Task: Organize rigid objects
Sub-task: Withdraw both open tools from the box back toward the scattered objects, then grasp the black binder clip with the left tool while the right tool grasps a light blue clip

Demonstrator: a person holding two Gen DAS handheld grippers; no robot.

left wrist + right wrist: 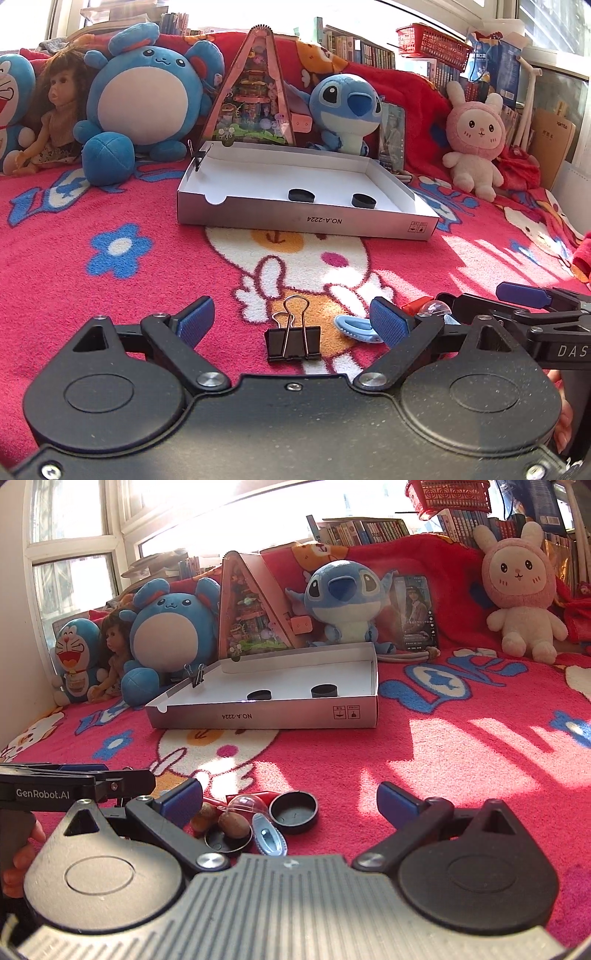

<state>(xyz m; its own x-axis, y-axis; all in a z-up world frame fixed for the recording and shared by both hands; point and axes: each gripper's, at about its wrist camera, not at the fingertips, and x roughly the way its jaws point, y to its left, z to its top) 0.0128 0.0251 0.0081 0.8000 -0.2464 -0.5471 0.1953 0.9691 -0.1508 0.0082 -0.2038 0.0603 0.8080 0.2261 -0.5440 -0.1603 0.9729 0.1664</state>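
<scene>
Both wrist views sit low over the blanket, facing the shared white box and toys beyond

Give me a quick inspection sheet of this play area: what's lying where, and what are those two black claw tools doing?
Surface: pink cartoon blanket, partly sunlit.
Job's things: shallow white box holding two black caps; a small clip on its far-left corner. On the blanket: black binder clip, blue hair clip, a pile with a black lid, a nut-like piece, a clear dome.
Clutter: nothing seen beyond the pile.
Grippers: left gripper with jaws open around the binder clip, not touching; right gripper with jaws open above the pile, empty.
Cables: a cord by the phone.
Surroundings: plush toys, doll, books, red basket, window.
</scene>
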